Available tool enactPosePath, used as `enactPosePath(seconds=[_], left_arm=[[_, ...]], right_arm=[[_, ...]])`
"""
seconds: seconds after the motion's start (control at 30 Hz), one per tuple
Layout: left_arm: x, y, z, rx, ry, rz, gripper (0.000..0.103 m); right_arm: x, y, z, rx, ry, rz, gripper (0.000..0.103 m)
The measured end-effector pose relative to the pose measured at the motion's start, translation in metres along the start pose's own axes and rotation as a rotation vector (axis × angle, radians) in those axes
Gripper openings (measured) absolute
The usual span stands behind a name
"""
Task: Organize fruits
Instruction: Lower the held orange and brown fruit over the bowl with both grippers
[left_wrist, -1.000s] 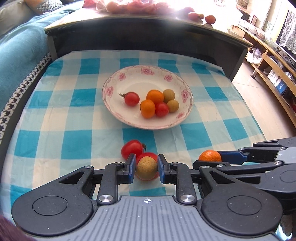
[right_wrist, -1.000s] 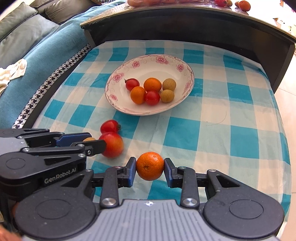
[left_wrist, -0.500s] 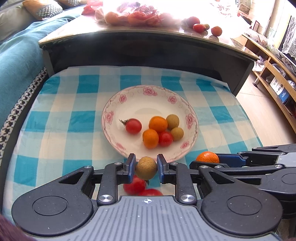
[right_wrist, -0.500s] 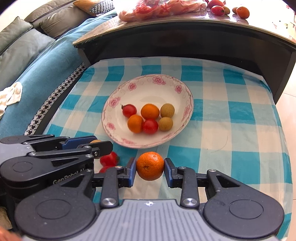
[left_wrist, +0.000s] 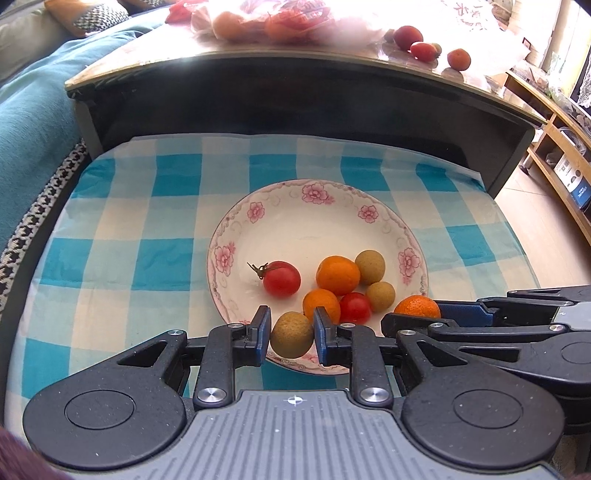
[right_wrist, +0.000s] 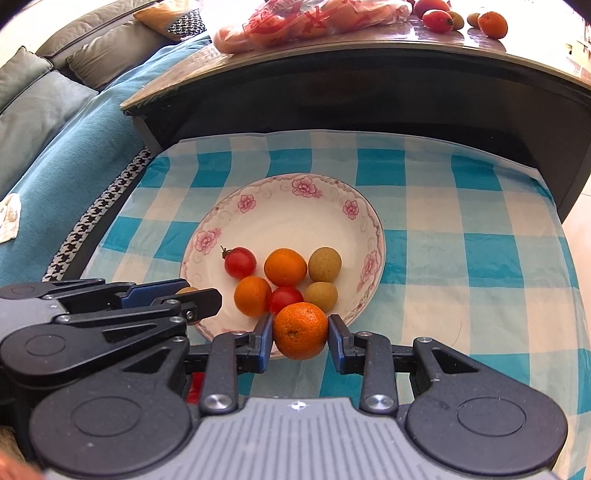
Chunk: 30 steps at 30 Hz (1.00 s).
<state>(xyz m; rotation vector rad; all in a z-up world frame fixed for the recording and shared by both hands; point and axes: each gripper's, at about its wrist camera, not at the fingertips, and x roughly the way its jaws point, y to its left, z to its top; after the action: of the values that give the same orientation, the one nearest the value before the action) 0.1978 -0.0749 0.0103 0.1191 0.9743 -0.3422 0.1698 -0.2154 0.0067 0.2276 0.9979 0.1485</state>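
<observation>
Carried round tan-green longan (left_wrist: 291, 334) pinched in left gripper (left_wrist: 291, 334), small orange tangerine (right_wrist: 300, 330) clamped in right gripper (right_wrist: 300, 336); reached floral white china plate (right_wrist: 258, 218); probably called for lowering, releasing.

cloth (left_wrist: 122, 258): blue-white check | plate (left_wrist: 314, 206): white, pink flowers | 2 tomatoes (left_wrist: 281, 278): red

Plate (left_wrist: 236, 236) on cloth (left_wrist: 110, 229), six fruits (left_wrist: 338, 275) inside; table (left_wrist: 295, 92) behind

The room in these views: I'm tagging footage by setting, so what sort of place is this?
Probably a home living room: a sofa with cushions, a low dark coffee table, and a wooden shelf unit along the side.
</observation>
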Motion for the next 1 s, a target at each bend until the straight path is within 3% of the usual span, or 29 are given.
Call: enactPosePath(seconds=[0.5,1.0], left_arm=[[0.010,0.006,0.003,-0.019,0.010,0.015,0.032],[0.003,0.009,0.006,-0.034,-0.025,0.036,0.048]], right_arm=[[0.016,0.002,0.004,-0.029,-0.010,-0.022,0.035],[0.008,0.002,0.006,-0.020,-0.052,-0.017,0.035]])
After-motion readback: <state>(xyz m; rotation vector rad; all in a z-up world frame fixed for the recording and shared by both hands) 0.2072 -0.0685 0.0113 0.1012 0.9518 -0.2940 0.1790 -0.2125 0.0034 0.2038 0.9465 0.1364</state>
